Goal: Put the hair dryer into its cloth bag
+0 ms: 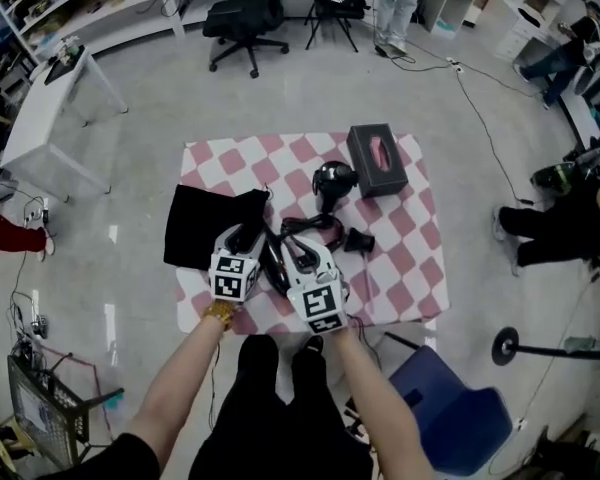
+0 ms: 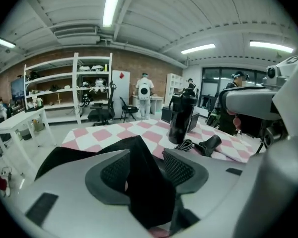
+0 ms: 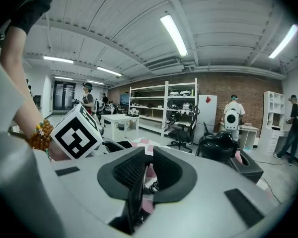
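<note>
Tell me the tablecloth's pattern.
Pink-and-white checks on the tablecloth, clearest in the head view.

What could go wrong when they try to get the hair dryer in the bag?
The left gripper has its jaws apart around a fold of the cloth bag, so the bag may slip out. The right gripper pinches only a thin black strip, which may pull free. The hair dryer has its cord looped near both grippers, where it might snag.

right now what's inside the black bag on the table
Its inside cannot be seen: black cloth covers it. The bag lies limp on the checked table, and the hair dryer stands outside it, beside the dark box.
</note>
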